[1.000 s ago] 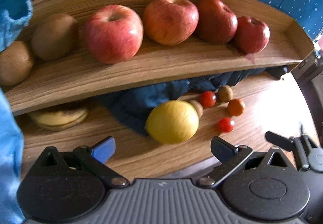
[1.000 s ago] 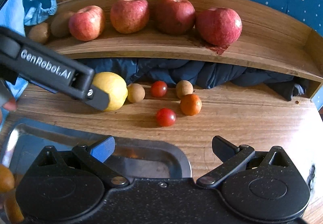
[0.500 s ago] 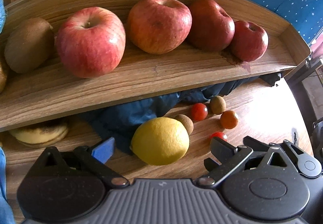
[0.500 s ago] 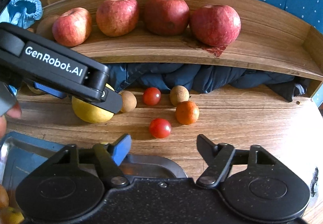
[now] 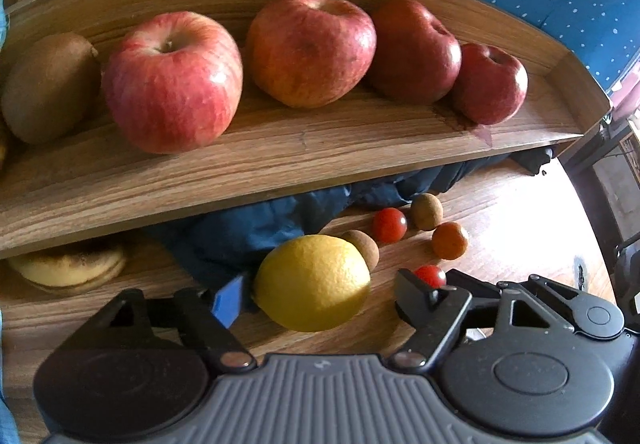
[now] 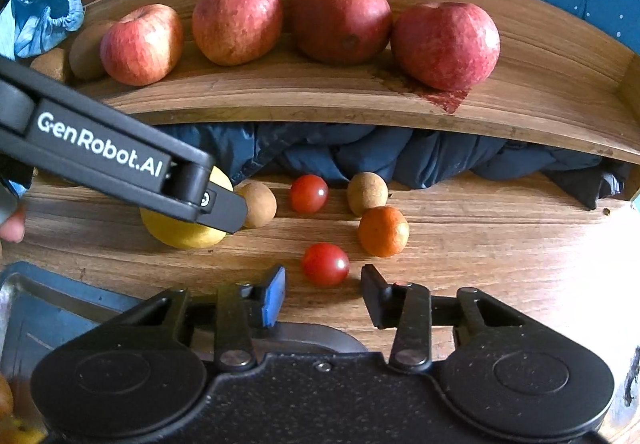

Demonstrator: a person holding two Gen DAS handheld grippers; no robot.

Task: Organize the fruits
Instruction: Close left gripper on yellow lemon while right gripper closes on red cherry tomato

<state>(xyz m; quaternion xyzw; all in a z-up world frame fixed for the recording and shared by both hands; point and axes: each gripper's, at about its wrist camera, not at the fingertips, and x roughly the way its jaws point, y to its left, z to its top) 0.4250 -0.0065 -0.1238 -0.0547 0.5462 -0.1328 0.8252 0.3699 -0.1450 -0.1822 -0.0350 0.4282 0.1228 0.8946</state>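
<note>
Left gripper fingers sit open around the lemon on the table, probably not touching yet; centre, then squeeze gently. Right gripper is open behind a cherry tomato.

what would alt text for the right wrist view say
The open right gripper lines up on a cherry tomato on a wooden table, while the left gripper reaches over a lemon. Four apples sit on a shelf behind.

The left gripper has closed in — its open jaws now flank the yellow lemon. The right gripper has narrowed and advanced toward the nearest small red cherry tomato.
</note>
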